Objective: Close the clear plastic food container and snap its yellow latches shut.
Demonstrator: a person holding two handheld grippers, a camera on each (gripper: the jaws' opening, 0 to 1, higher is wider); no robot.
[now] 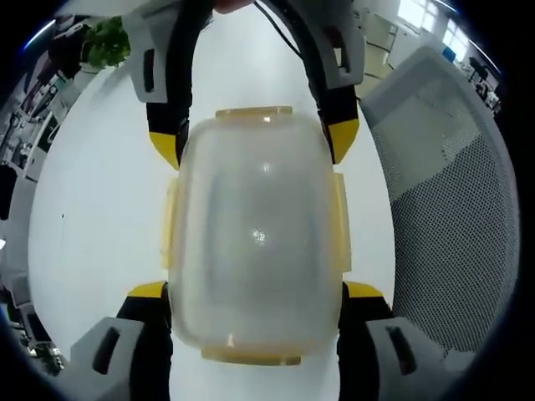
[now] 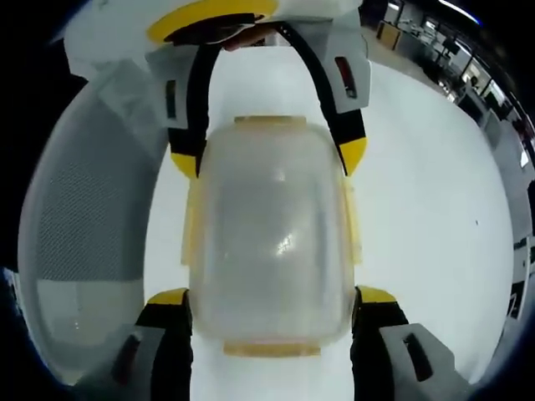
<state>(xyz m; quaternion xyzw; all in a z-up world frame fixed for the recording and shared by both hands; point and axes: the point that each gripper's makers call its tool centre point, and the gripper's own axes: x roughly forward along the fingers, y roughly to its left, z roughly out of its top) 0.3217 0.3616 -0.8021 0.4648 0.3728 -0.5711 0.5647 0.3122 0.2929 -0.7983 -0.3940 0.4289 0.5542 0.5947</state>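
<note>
The clear container (image 1: pixel 255 238) sits on the white table (image 1: pixel 92 209), lid on. The left tongs (image 1: pixel 255 288) straddle its 6 o'clock end, spread apart; the right tongs (image 2: pixel 272 292) straddle the 12 o'clock end likewise, probably steadying it for pressing the yellow latches (image 1: pixel 340 221). A mesh chair (image 1: pixel 451 209) stands at 3 o'clock.

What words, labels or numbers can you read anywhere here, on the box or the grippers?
None can be read.
The container and its yellow latches carry no print that I can make out.
The left gripper and right gripper show bare yellow tips and grey shells.
The background room is too small and blurred for any signs.
</note>
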